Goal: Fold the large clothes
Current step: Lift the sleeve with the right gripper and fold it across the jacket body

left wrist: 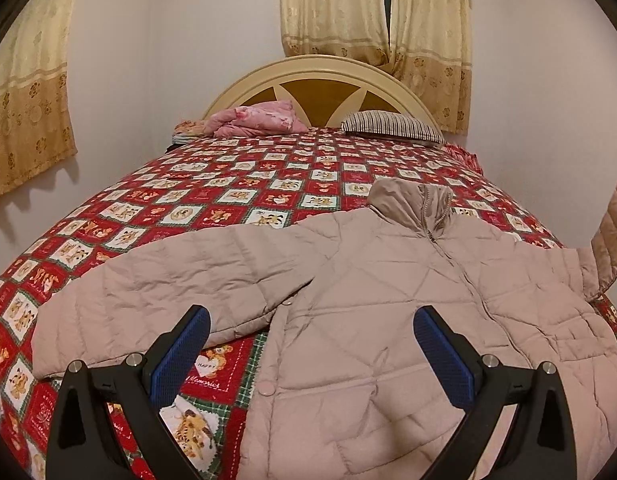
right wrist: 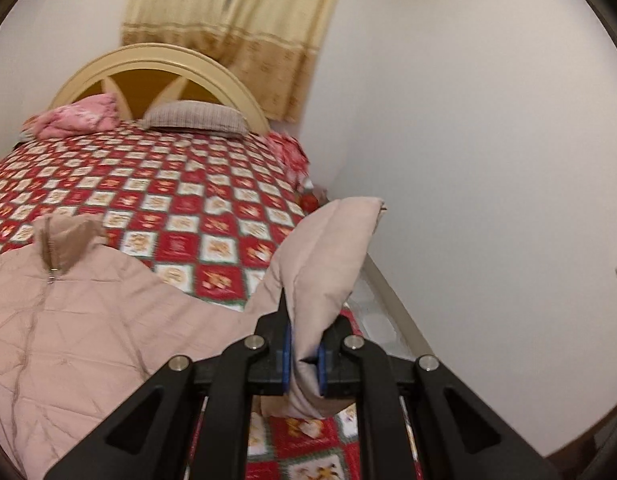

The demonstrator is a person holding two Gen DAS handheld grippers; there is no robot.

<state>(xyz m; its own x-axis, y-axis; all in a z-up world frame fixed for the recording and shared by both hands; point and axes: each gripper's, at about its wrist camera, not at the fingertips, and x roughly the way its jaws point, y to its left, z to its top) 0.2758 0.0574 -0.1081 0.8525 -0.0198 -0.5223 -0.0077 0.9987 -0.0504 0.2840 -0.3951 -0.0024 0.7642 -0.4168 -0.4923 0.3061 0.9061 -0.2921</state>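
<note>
The bedspread (left wrist: pixel 228 196) bears "HAPPY" on a heart and "Memories" in script below it.

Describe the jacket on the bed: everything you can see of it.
The jacket is a pale pinkish-beige quilted puffer, soft and padded, with a stand-up collar, a front zip and snap buttons. It lies front-up and zipped on the red patterned bedspread, collar toward the headboard. One sleeve lies spread flat on the bed. The other sleeve is lifted off the bed, pinched near its cuff by the right gripper. The open left gripper hovers above it.
</note>
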